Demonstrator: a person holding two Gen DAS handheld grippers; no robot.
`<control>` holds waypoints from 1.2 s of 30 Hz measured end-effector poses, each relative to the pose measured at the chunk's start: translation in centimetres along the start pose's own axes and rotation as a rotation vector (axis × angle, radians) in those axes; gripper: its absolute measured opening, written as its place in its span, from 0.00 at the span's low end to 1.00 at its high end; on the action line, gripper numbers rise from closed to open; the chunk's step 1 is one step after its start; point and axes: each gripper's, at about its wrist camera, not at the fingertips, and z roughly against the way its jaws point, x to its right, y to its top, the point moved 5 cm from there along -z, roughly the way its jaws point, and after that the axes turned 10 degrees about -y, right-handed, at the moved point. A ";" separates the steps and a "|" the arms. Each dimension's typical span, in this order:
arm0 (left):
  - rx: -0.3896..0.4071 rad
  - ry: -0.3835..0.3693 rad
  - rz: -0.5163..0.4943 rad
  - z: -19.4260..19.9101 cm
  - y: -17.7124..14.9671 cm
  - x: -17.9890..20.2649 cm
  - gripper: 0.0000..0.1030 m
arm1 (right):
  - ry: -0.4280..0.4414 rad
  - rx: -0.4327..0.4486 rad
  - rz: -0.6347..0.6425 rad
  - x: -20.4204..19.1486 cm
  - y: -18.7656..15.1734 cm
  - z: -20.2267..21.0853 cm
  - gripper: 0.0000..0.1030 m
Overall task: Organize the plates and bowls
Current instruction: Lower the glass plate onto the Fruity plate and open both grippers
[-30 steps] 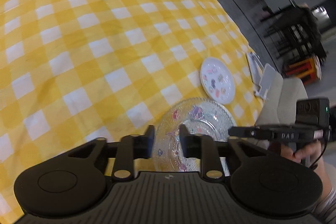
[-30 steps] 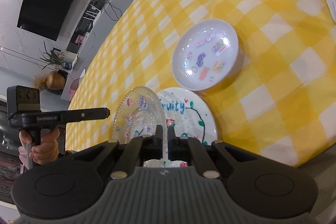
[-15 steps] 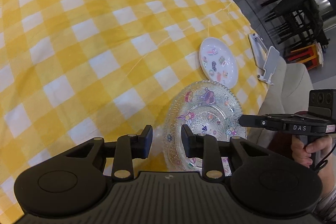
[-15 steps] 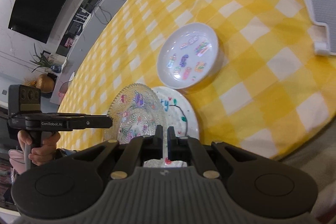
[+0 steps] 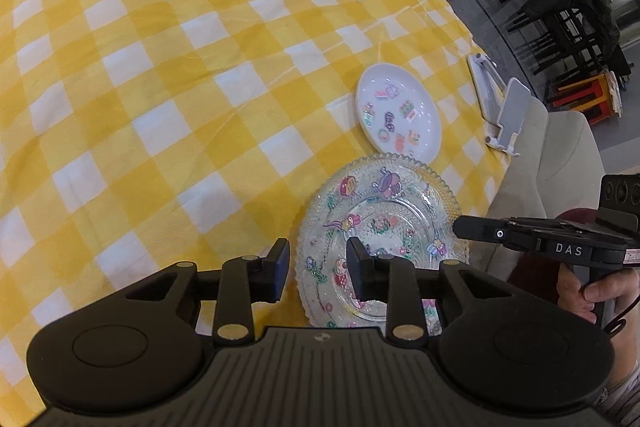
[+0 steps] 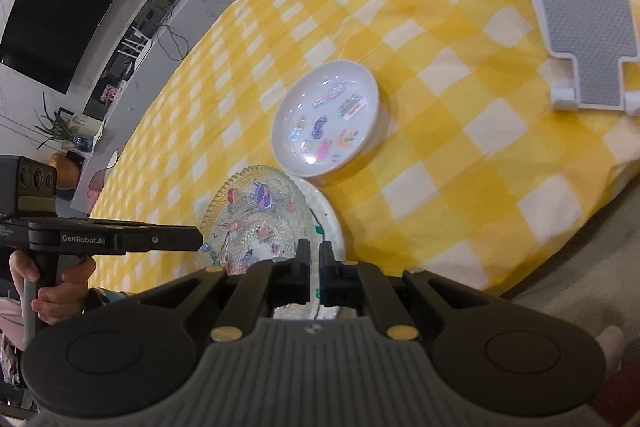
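A clear glass plate (image 5: 380, 223) with cartoon stickers lies on top of a white plate (image 6: 326, 215) near the table's front edge; it also shows in the right wrist view (image 6: 256, 215). A white bowl (image 5: 398, 117) with stickers sits just beyond it, also in the right wrist view (image 6: 326, 119). My left gripper (image 5: 318, 267) is open, its fingers astride the glass plate's near rim. My right gripper (image 6: 314, 259) is shut on the white plate's edge. The right gripper shows from the side in the left wrist view (image 5: 460, 227).
The table wears a yellow and white checked cloth (image 5: 160, 67). A white and grey phone stand (image 6: 580, 35) lies at the right end near the cloth's edge. A beige chair (image 5: 552, 163) stands beside the table. Dark chairs stand far off.
The glass plate has come to rest over the white plate. My left gripper has opened wider and drawn back slightly. The right gripper has pulled back, staying shut.
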 end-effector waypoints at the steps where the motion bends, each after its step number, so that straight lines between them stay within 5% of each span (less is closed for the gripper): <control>1: -0.002 0.003 0.001 -0.1 0.0 0.0 0.34 | -0.005 0.002 0.002 0.0 0.0 0.1 0.01; 19: 0.012 0.057 -0.007 0.2 0.0 0.3 0.40 | -0.139 0.070 0.130 -1.0 -0.5 0.4 0.01; 30: 0.108 0.180 0.028 1.4 0.9 -0.1 0.56 | -0.179 0.127 0.150 -1.2 -0.7 1.0 0.09; 32: 0.136 0.208 0.034 1.9 1.1 0.0 0.61 | -0.194 0.146 0.138 -1.1 -0.6 1.3 0.15; 34: 0.165 0.238 0.046 2.4 1.3 0.1 0.63 | -0.184 0.150 0.094 -0.7 -0.4 1.5 0.45; 36: 0.198 0.250 0.058 3.1 1.6 0.4 0.64 | -0.159 0.145 0.032 0.0 0.1 1.7 0.45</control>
